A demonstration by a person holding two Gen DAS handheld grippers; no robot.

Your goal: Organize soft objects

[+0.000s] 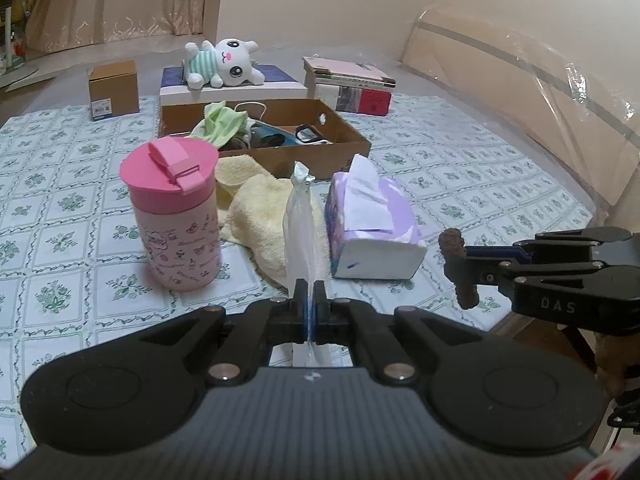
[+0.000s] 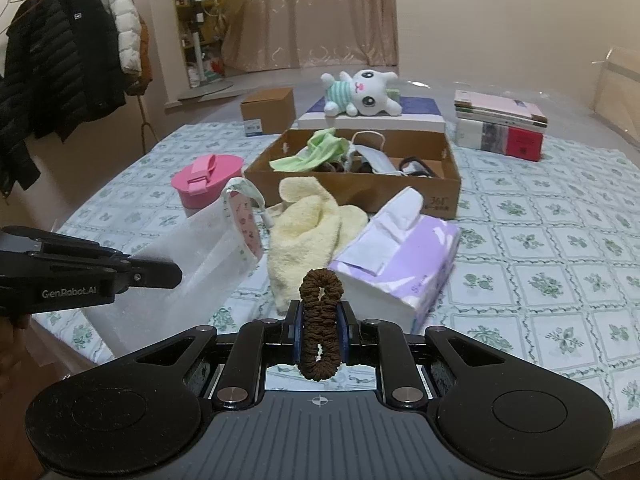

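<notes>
My left gripper is shut on the lower edge of a clear plastic bag, which stands up edge-on in front of it. In the right wrist view that bag shows broadside, with the left gripper clamped on its left side. My right gripper is shut on a brown scrunchie, held upright between the pads. From the left wrist the scrunchie and right gripper hang to the right of the bag, apart from it. A yellow towel lies on the tablecloth behind.
A purple tissue pack and a pink lidded cup flank the towel. Behind them is an open cardboard box holding a green cloth and other items. A plush bunny, books and a small carton stand farther back. Coats hang left.
</notes>
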